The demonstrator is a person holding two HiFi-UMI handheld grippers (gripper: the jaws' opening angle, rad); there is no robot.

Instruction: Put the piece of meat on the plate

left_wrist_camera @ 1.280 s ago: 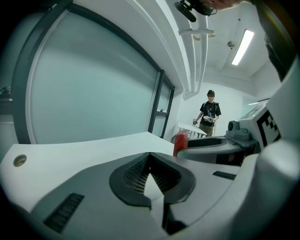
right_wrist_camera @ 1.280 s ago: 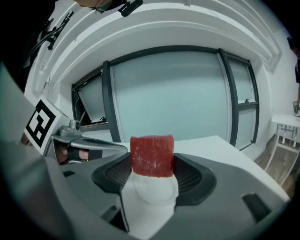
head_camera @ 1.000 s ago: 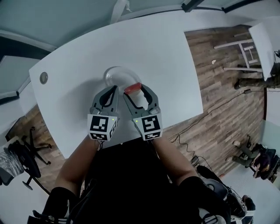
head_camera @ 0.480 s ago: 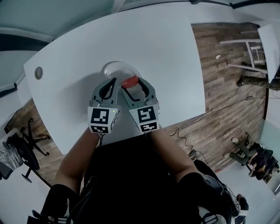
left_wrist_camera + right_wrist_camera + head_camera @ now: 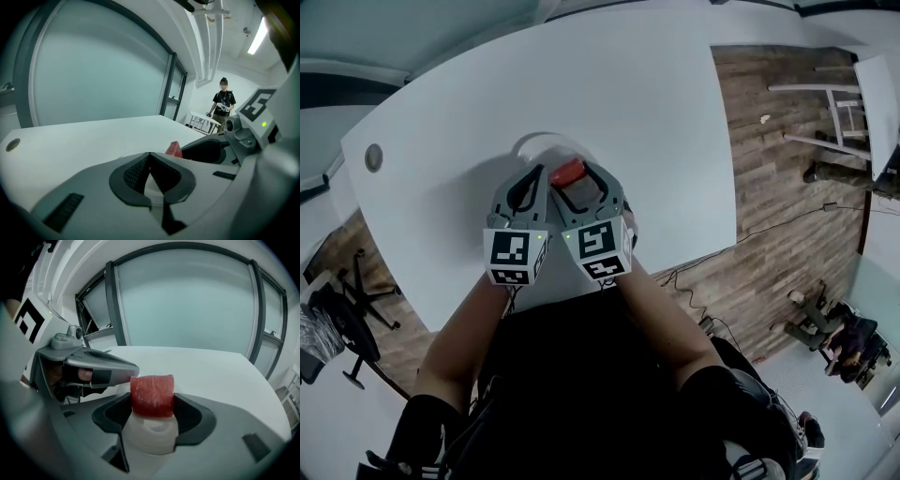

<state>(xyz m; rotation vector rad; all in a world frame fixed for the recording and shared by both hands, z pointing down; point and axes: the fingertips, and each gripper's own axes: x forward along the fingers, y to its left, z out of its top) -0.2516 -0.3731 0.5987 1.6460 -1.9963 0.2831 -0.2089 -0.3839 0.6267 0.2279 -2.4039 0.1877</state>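
1. Holding the piece of meat clamped in the right claw.
2. The plate lies directly below the meat, which sits over its near-right part, so the next move is probably straight down.
3. The left claw is pressed together, empty, just beside.

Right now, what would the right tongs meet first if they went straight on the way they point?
Probably the plate: the right tongs, shut on the piece of meat, point across it. Height is unclear; they may pass just above it.
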